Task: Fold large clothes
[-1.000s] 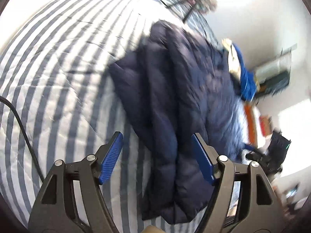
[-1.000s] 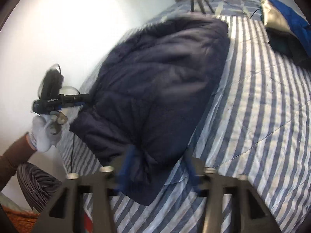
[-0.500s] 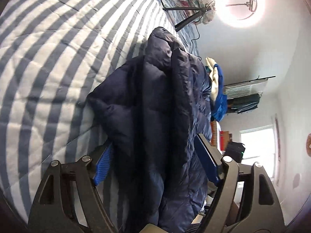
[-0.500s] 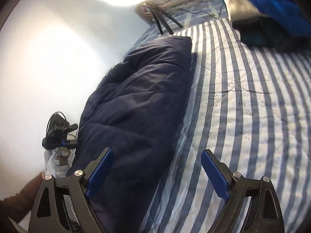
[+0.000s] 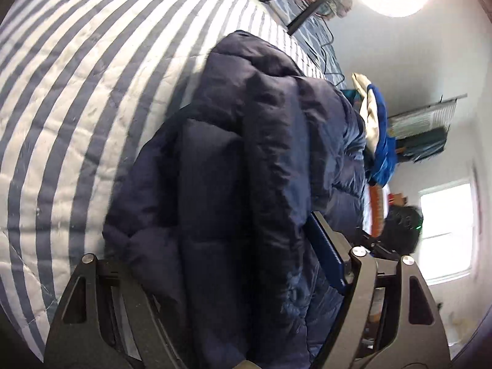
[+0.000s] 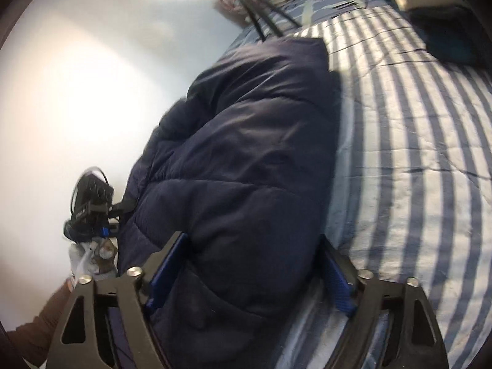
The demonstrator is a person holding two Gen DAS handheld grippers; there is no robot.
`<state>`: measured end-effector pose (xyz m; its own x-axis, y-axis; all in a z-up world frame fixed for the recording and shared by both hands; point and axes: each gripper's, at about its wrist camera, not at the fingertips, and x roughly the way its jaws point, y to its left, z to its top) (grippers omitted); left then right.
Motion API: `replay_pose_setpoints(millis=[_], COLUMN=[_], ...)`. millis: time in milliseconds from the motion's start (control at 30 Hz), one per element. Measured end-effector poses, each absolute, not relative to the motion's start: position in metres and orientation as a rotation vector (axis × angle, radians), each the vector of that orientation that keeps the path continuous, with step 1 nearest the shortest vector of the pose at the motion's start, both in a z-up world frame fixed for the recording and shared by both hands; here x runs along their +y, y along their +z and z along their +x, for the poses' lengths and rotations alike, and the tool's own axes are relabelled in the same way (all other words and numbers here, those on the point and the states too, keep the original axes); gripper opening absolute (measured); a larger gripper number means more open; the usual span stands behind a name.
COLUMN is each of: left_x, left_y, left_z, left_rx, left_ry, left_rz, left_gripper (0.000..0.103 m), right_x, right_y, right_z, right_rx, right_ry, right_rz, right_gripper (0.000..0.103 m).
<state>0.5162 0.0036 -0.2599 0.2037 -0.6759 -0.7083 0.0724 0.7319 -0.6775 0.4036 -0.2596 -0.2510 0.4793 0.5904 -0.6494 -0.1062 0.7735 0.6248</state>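
A dark navy puffer jacket (image 5: pixel 246 169) lies folded lengthwise on the blue-and-white striped bed cover (image 5: pixel 77 77); it also shows in the right wrist view (image 6: pixel 246 153). My left gripper (image 5: pixel 221 264) is open, its jaws wide around the jacket's near end; the left pad is hidden under the fabric, the right pad (image 5: pixel 326 258) shows. My right gripper (image 6: pixel 252 264) is open too, its blue pads (image 6: pixel 167 270) straddling the jacket's other near edge. The other hand-held gripper (image 6: pixel 92 212) shows at the left of the right wrist view.
A tripod's black legs (image 5: pixel 301 9) stand at the head of the bed by patterned pillows. A pile of blue and cream clothes (image 5: pixel 375 135) lies beyond the jacket. Dark clothes (image 6: pixel 446 27) lie at the far right. A bright window (image 5: pixel 446 230) and white walls surround the bed.
Both grippers moved forward and down onto the jacket. Its near end now fills the gap between each pair of jaws. The right gripper shifted left over the jacket edge.
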Motion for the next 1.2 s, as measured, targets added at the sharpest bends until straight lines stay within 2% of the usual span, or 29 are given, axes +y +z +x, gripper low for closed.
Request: replay_pose_setpoints(millis=[33,100,200,267,400,567,767,1200], left_x=[-0.001,-0.008,-0.015,-0.020,-0.036,-0.049,-0.064,-0.110], left_y=[-0.257,-0.253,-0.247,-0.242,-0.230,-0.217,-0.194,-0.154], left_z=[0.516,0.516,0.517,0.517,0.510,0.492,0.467,0.408], left_rx=[1.268,1.267,1.256,1.247,1.219,1.167,1.086,0.975], left_ry=[-0.551,-0.542,-0.534,-0.530,-0.501,-0.468,-0.452,-0.545], left_rz=[-0.536,-0.485,-0.440,-0.403,-0.321,-0.247,-0.140,-0.049], left_gripper=[0.071,0.056,0.043,0.037,0.028,0.022,0.018,0.016], right_x=[-0.257,-0.251,-0.246,-0.243,-0.235,-0.219,-0.202,-0.224], right_y=[-0.249,-0.244,-0.238,-0.232,-0.221,-0.207,-0.188,-0.141], right_z=[0.403,0.402,0.402,0.402,0.400,0.399,0.388,0.320], right_rx=[0.992,0.998,1.006,1.009,1.008,1.001,0.977,0.906], right_ry=[0.446,0.440,0.431,0.422,0.397,0.351,0.312,0.252], right_rz=[0.540,0.506,0.473,0.449,0.394,0.283,0.152,0.000], right_gripper=[0.080,0.074,0.064,0.053,0.040,0.028,0.021,0.019])
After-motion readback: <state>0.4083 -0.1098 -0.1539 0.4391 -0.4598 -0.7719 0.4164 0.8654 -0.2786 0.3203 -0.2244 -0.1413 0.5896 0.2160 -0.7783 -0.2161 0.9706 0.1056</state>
